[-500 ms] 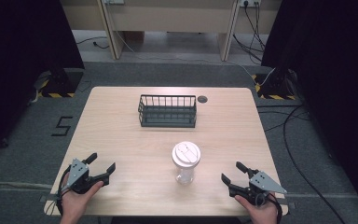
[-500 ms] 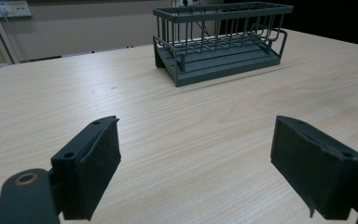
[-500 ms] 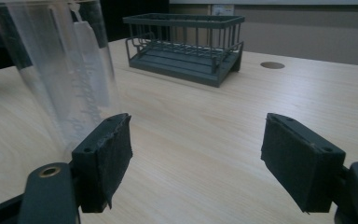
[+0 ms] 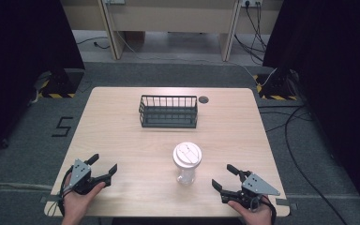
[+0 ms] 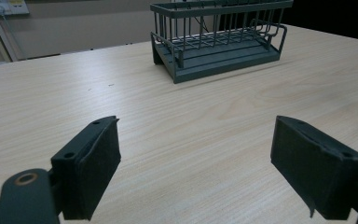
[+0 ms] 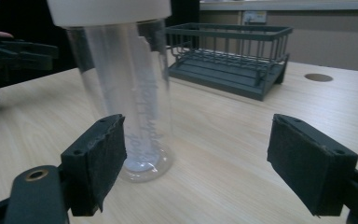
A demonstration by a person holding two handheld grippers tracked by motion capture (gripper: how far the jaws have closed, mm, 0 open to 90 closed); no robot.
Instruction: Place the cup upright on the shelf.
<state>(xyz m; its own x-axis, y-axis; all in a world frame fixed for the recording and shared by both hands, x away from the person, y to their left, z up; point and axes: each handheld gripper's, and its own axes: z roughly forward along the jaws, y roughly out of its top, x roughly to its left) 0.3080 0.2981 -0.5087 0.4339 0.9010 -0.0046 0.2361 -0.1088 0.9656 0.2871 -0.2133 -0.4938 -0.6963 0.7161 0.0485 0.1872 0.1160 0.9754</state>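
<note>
A clear plastic tumbler with a white lid (image 4: 186, 161) stands upright on the wooden table (image 4: 122, 140), near its front middle. In the right gripper view the tumbler (image 6: 130, 93) rises just beyond my left jaw. My right gripper (image 4: 225, 178) rests open at the front right, a short way right of the tumbler. My left gripper (image 4: 104, 165) lies open at the front left, nothing between its jaws. A dark wire rack (image 4: 168, 111) sits empty toward the back middle, also seen as the rack (image 5: 219, 37) ahead of my left gripper (image 5: 196, 172).
A round cable hole (image 4: 203, 99) sits in the tabletop right of the rack. The other gripper (image 6: 9, 51) shows at the far left of the right gripper view. Cables and dark curtains flank the table on the floor.
</note>
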